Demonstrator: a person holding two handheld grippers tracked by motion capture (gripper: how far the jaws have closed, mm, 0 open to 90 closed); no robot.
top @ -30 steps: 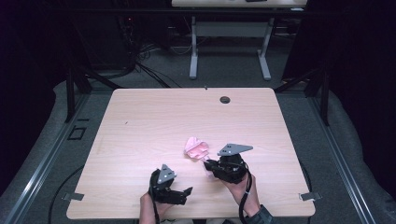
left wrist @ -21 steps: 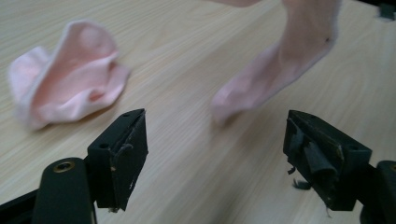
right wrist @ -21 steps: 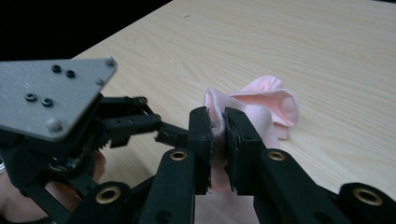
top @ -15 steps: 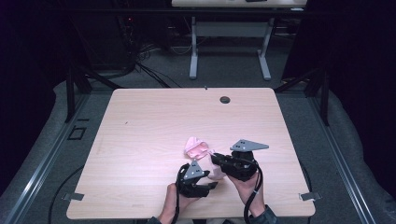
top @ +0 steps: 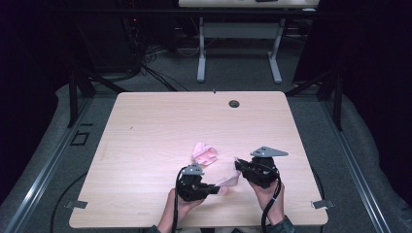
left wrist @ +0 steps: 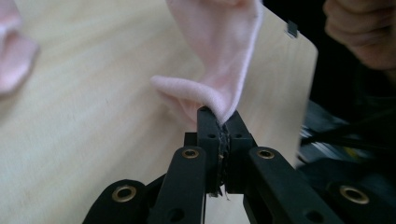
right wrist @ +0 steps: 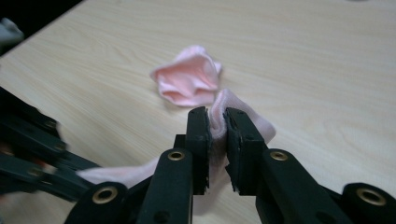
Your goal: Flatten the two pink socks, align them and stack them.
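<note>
In the lower middle of the high view the left gripper [top: 219, 188] and the right gripper [top: 236, 165] are sitting close together over the near part of the table [top: 145, 126], with a pink sock [top: 228, 180] stretching between them. The left gripper's jaws have just been closing, and in the left gripper view they are now pressing together on a folded edge of that sock [left wrist: 219, 60], which is rising from the jaw tips toward the top of the frame. The right gripper [right wrist: 215, 122] is pinching the other end of the sock [right wrist: 243, 122]; its jaws are standing slightly apart with a bunch of fabric squeezed between the pads, as the right gripper view is showing in the centre of the frame. That same view is giving a clear look at a second pink sock [right wrist: 187, 80] lying crumpled on the wood just above the jaws, loose and untouched; in the high view it is appearing as a small heap [top: 204, 153] just up and left of the grippers. The left gripper view is adding the person's right hand [left wrist: 359, 30] in the upper right corner.
</note>
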